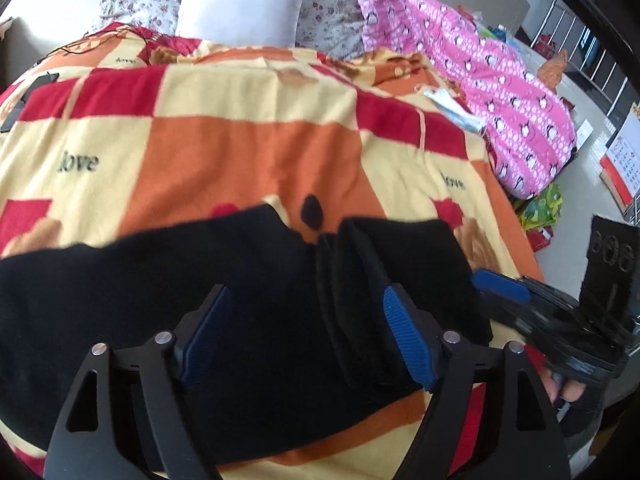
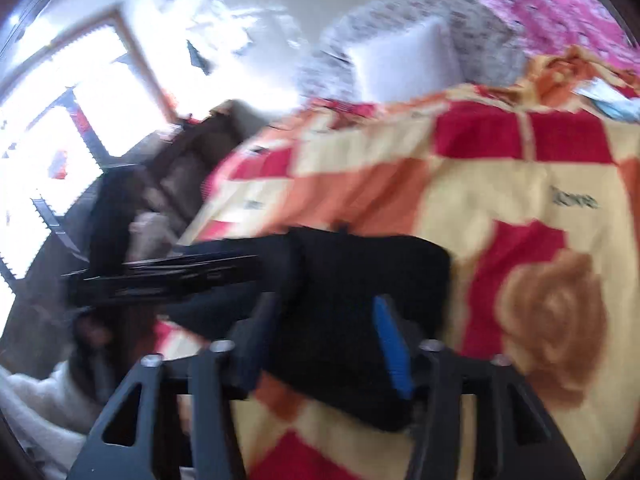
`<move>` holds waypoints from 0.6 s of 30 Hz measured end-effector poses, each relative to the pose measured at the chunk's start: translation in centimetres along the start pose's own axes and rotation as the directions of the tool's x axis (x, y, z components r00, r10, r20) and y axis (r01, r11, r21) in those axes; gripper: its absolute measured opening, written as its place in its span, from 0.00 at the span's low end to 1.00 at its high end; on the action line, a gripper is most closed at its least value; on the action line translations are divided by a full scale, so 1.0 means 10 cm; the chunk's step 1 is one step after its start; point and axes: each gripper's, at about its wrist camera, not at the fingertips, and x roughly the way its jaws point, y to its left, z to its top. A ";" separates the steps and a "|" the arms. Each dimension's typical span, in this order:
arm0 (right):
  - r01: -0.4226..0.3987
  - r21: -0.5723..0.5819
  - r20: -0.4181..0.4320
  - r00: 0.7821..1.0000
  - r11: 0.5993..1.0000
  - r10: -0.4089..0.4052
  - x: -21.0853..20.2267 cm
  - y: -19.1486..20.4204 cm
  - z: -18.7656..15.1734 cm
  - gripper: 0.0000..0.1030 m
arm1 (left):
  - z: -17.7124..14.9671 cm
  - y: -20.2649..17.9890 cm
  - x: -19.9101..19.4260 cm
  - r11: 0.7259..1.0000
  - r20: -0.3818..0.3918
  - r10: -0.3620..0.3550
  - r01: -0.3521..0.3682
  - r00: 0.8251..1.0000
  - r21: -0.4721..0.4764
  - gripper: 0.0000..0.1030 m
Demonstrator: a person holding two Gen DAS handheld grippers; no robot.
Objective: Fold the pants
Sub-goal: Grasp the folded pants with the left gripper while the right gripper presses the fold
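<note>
Black pants (image 1: 248, 280) lie folded over on the checked blanket (image 1: 200, 120), apparently near done, with left gripper (image 1: 304, 320) released wide and right gripper (image 2: 320, 344) part-open, grasping nothing.

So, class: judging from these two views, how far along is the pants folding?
Done: the black pants lie on the blanket already doubled, layered edges showing at their right end. In hand: nothing gripped; the left gripper stands open over the cloth, and the right gripper, jaws apart, hangs over the bundle. Left: probably one more fold and smoothing, though blur hides the finish.
</note>
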 end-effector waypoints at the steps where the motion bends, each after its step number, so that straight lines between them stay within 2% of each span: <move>1: 0.052 -0.001 -0.017 0.999 0.999 -0.052 0.09 -0.05 -0.02 0.17 | -0.02 -0.04 0.04 1.000 -0.009 -0.001 0.001 1.000 0.002 0.76; 2: 0.075 0.005 -0.026 0.997 0.997 -0.075 0.15 -0.11 -0.03 0.13 | -0.05 -0.08 0.08 1.000 -0.017 -0.003 0.003 1.000 0.002 0.76; 6: 0.040 0.049 -0.014 0.999 0.998 -0.039 0.18 -0.22 -0.06 0.12 | -0.10 -0.26 0.18 0.999 -0.019 0.008 -0.008 1.000 0.036 0.75; 8: 0.034 0.054 -0.013 0.999 0.998 -0.034 0.18 -0.23 -0.07 0.12 | -0.12 -0.35 0.23 0.998 -0.019 0.008 -0.007 1.000 0.066 0.49; 9: 0.034 0.055 -0.013 0.999 0.998 -0.034 0.16 -0.23 -0.08 0.13 | -0.13 -0.37 0.25 0.997 -0.021 0.012 -0.010 1.000 0.077 0.28; 10: 0.035 0.055 -0.013 0.999 0.998 -0.034 0.15 -0.24 -0.08 0.16 | -0.12 -0.38 0.24 0.997 -0.023 -0.003 0.004 1.000 0.075 0.19; 11: 0.038 0.051 -0.012 0.999 0.998 -0.037 0.13 -0.22 -0.07 0.17 | -0.10 -0.37 0.21 0.998 -0.028 -0.018 0.020 0.999 0.062 0.15; 13: 0.057 0.026 -0.003 0.998 0.998 -0.057 0.06 -0.13 -0.04 0.21 | -0.08 -0.35 0.09 0.997 -0.012 -0.030 0.031 0.999 0.064 0.13; 15: 0.053 -0.001 0.012 0.999 0.999 -0.053 -0.01 -0.02 -0.01 0.22 | -0.08 -0.35 -0.04 0.997 0.015 -0.034 0.033 0.999 0.073 0.13; 18: 0.046 -0.037 0.017 0.999 0.998 -0.045 0.04 0.10 0.04 0.22 | -0.12 -0.27 -0.12 0.997 0.027 0.007 -0.009 1.000 0.071 0.13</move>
